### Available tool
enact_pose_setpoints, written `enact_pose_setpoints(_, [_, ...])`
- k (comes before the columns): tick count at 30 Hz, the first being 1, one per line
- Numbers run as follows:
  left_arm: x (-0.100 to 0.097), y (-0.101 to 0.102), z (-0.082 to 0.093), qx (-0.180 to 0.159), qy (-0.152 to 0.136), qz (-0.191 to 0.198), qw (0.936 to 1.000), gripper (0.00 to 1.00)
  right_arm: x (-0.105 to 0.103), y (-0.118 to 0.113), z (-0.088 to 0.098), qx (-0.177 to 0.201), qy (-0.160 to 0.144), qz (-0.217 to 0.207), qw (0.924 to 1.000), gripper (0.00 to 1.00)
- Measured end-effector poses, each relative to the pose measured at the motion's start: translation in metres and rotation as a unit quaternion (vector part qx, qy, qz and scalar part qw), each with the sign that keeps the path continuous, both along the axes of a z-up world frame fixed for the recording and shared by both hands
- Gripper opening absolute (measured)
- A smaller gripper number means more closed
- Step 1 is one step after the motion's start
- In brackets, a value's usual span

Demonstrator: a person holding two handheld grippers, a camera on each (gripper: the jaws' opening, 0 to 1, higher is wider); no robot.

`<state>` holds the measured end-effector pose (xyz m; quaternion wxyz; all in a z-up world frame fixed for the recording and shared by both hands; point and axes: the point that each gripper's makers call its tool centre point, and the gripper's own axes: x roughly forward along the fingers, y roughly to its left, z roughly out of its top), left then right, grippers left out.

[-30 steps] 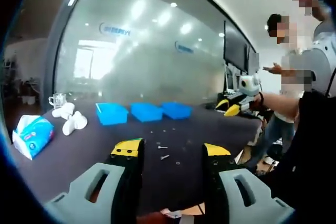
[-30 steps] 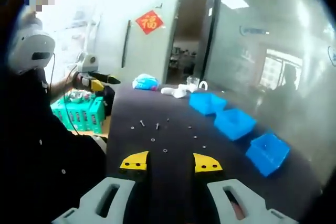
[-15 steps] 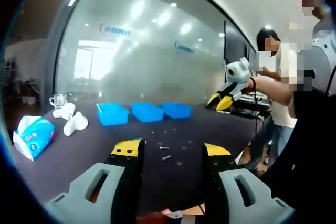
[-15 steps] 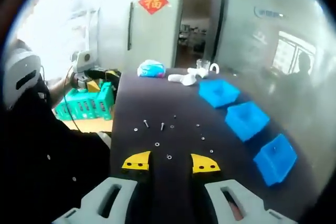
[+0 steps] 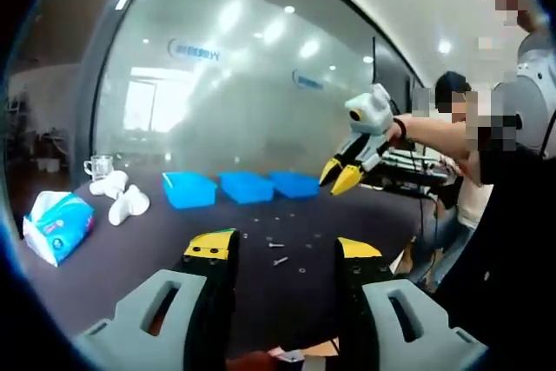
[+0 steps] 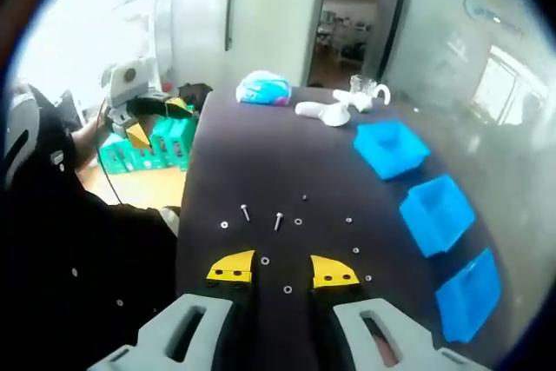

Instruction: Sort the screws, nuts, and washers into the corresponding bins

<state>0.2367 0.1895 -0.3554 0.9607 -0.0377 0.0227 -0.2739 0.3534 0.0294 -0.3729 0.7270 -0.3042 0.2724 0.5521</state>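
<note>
You held the left hand-held gripper low over the near edge of the dark surface, its yellow-tipped jaws spread apart with nothing between them. Beyond them, in the left gripper view, a few screws and small nuts and washers lay loose on the cloth, well short of the three blue bins, which stood in a row along the far side. A blue tissue pack, some white objects and a glass mug sat off to the left. Your right hand-held gripper came into that view from the right, raised above the surface and pointing down toward the parts; from there you could not tell how its jaws stood.

In the right gripper view, the right hand-held gripper's own jaws stood apart and empty above the scattered hardware: two screws lay just ahead of them, with small washers and nuts dotted around and between the tips. The bins ran down the right side, well apart from the loose parts. Your left hand-held gripper showed at the left edge, off the surface, in front of green crates.
</note>
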Motion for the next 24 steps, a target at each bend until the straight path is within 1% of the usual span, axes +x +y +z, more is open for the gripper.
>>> enact_pose_setpoints(2, [0.0, 0.002, -0.001, -0.002, 0.002, 0.003, 1.0, 0.38, -0.003, 0.006, -0.009, -0.013, 0.007, 0.003, 0.9999, 0.19])
enact_pose_setpoints(4, [0.0, 0.004, -0.002, -0.001, 0.003, 0.005, 1.0, 0.38, 0.002, 0.012, -0.013, -0.021, 0.014, -0.002, 0.9997, 0.19])
enact_pose_setpoints(7, [0.001, 0.005, -0.003, -0.002, 0.003, 0.005, 1.0, 0.38, 0.002, 0.023, -0.024, -0.037, 0.03, -0.006, 0.9989, 0.18])
enact_pose_setpoints(10, [0.001, 0.005, -0.003, 0.001, 0.004, 0.004, 1.0, 0.38, 0.0, 0.037, -0.034, -0.054, 0.034, 0.003, 0.9979, 0.18])
enact_pose_setpoints(13, [0.002, 0.004, -0.002, 0.002, 0.003, 0.002, 1.0, 0.38, 0.003, 0.043, -0.043, -0.081, 0.035, 0.013, 0.996, 0.18])
enact_pose_setpoints(16, [0.002, 0.005, -0.001, 0.0, 0.002, 0.004, 1.0, 0.38, 0.006, 0.052, -0.051, -0.095, 0.035, 0.019, 0.9947, 0.18])
enact_pose_setpoints(18, [0.002, 0.007, -0.001, 0.0, 0.002, 0.007, 1.0, 0.38, 0.007, 0.052, -0.059, -0.111, 0.041, 0.018, 0.9927, 0.17])
enact_pose_setpoints(24, [0.001, 0.01, -0.001, 0.003, 0.002, 0.011, 0.9999, 0.38, 0.012, 0.061, -0.073, -0.132, 0.052, 0.019, 0.9898, 0.16])
